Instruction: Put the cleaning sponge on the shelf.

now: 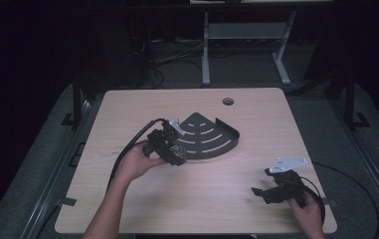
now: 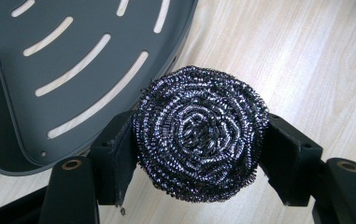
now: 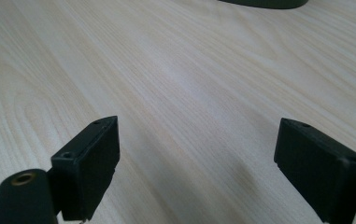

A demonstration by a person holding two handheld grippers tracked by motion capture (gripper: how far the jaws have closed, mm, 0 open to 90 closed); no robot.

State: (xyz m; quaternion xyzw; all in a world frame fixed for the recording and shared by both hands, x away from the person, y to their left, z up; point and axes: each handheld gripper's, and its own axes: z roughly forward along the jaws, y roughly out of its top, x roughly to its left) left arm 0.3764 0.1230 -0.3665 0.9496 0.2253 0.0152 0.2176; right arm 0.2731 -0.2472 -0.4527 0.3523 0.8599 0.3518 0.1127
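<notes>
A light wooden table (image 1: 256,199) spans the centre of the high view, a round cable hole (image 1: 228,101) near its far edge. At mid-frame lies a dark grey, fan-shaped slotted corner shelf (image 1: 212,135), its raised rim along the right and lower sides. At its lower left edge, the left gripper (image 1: 177,153) holds a steel wool scourer (image 2: 200,133); in the left gripper view the coiled metal pad sits at centre frame, jaws pressed against its two sides, just beside the shelf's curved rim and above bare wood. Whether the scourer touches the table cannot be told.

The scourer looks light, springy and compressible, its rough wire loops likely to snag rather than slip; a squeeze across its middle, as here, seems the surest hold.

The person's left hand (image 1: 140,162) wraps the gripper from the lower left, forearm rising from the bottom edge. At lower right, the right hand (image 1: 309,211) holds the right gripper (image 1: 261,194) low over the table, jaws wide apart and empty, pointing left.
</notes>
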